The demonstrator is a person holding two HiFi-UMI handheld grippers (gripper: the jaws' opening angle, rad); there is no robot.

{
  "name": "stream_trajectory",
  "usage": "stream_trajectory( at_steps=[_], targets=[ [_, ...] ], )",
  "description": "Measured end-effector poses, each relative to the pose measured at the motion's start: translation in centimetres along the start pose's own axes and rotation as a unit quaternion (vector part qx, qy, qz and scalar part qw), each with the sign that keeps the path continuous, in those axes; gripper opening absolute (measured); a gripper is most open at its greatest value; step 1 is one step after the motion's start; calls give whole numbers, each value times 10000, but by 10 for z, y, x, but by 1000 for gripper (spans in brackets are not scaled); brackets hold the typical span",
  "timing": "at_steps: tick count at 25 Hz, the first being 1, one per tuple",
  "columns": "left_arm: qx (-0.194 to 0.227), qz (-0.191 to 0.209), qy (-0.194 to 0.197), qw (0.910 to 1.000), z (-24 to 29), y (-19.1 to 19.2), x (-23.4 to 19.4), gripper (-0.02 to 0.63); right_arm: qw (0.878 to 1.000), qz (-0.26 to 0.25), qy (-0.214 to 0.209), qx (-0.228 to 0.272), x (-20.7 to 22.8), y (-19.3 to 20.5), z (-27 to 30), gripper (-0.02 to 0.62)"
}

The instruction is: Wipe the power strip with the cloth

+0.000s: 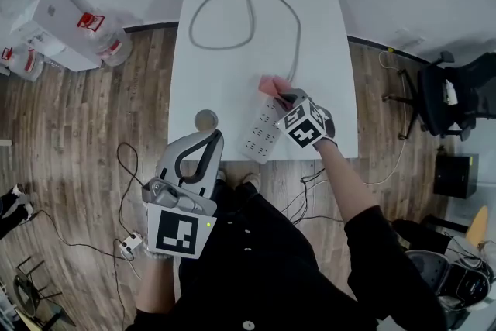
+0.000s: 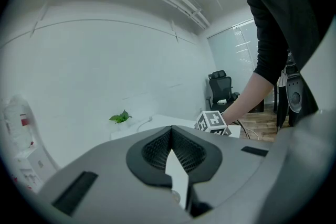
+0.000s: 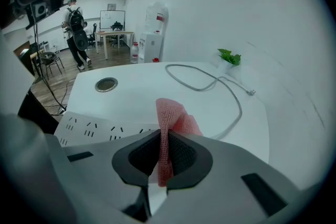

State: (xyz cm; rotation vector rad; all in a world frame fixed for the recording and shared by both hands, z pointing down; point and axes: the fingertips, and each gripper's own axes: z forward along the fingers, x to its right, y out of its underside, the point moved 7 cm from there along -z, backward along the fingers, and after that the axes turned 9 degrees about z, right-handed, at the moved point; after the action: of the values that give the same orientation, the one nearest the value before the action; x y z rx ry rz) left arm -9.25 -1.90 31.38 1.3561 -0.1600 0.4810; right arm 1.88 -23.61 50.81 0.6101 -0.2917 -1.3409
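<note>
One power strip (image 1: 262, 134), one pink cloth (image 1: 271, 84), one table (image 1: 225, 89), two grippers (image 1: 211, 137) (image 1: 284, 98).

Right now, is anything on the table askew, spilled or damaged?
Nothing stands out. The power strip lies flat, its cord loosely looped, and the right gripper pinches the pink cloth at its far end.

White table (image 1: 225, 81) on wood-plank floor (image 1: 85, 136); white wall (image 2: 105, 71); black office chair (image 1: 457, 93)

The right gripper (image 3: 164, 150) has its two grey jaws clamped on a folded pink knitted cloth (image 3: 176, 118). Just left of the cloth, a flat white multi-socket power strip (image 3: 94, 128) lies on the white table (image 3: 136, 89). A grey cable (image 3: 210, 84) loops beyond.
</note>
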Motion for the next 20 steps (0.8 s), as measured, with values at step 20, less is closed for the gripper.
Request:
stream_trajectory(
  at_steps=[20],
  targets=[
    [90,22,110,9999,-3,-1,3,9,9975,-45,-655,260,-83,7,-18,48]
  ],
)
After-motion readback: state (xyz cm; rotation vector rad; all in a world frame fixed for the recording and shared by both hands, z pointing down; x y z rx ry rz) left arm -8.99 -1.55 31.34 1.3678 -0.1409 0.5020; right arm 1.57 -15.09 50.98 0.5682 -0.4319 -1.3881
